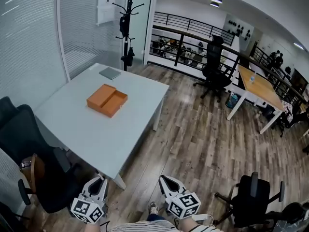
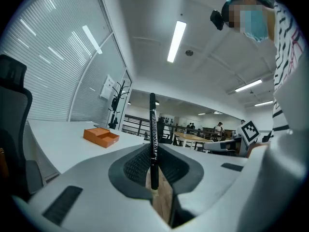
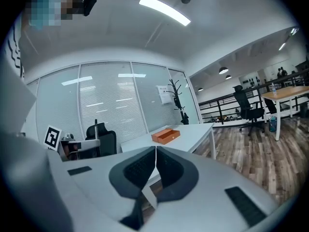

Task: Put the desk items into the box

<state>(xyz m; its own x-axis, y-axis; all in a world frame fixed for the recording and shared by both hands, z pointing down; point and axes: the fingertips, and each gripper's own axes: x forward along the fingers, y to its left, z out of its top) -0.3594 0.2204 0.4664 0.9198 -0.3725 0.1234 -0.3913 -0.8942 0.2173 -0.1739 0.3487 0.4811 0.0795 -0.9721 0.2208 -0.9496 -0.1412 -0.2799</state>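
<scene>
The left gripper [image 2: 153,170] clamped a black marker [image 2: 153,129] upright between its jaws; an orange box [image 2: 100,136] sat on the white table [image 2: 58,146] at ten o'clock.

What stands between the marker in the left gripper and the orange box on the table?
Nothing visible does. The left gripper holds the marker upright, off the table's near edge, and only bare tabletop lies between there and the box.

The orange open box [image 1: 106,100] sits near the middle of the white rectangular table [image 1: 77,129], with a grey flat pad [image 1: 110,73] behind it at the far corner. A black office chair [image 1: 26,144] stands left of the table, and a black coat stand [image 1: 126,28] behind it.
</scene>
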